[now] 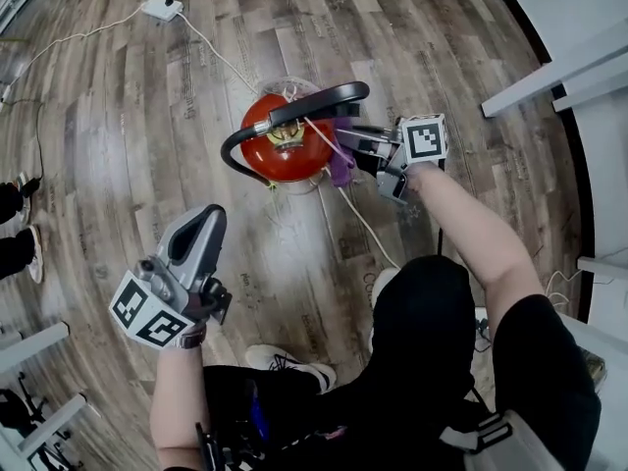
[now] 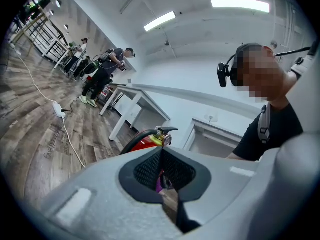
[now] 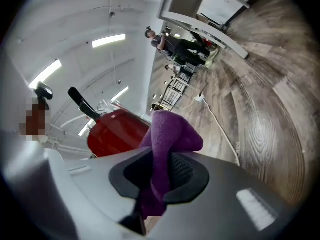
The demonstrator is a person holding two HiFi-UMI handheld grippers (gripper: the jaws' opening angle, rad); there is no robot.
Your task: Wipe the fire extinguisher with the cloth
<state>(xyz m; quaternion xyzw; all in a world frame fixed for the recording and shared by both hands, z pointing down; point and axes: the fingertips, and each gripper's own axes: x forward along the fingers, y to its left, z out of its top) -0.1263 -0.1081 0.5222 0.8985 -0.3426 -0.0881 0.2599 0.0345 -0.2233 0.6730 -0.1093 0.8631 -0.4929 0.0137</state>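
Observation:
A red fire extinguisher (image 1: 278, 148) stands upright on the wood floor, its black hose (image 1: 294, 114) looping over the top. My right gripper (image 1: 351, 148) is at its right side, shut on a purple cloth (image 1: 340, 170) that touches the red body. In the right gripper view the cloth (image 3: 169, 136) bulges out between the jaws (image 3: 162, 161), with the extinguisher (image 3: 116, 132) just beyond. My left gripper (image 1: 204, 219) hangs at the lower left, apart from the extinguisher, shut with nothing in it. The left gripper view looks past the closed jaws (image 2: 161, 153) at the extinguisher (image 2: 146, 140).
A white power strip (image 1: 160, 8) lies at the far left, and its cable (image 1: 218, 55) runs across the floor past the extinguisher. White table legs (image 1: 549, 67) stand at the right. A bystander's shoes (image 1: 27, 248) show at the left edge. Other people (image 2: 106, 69) stand far off.

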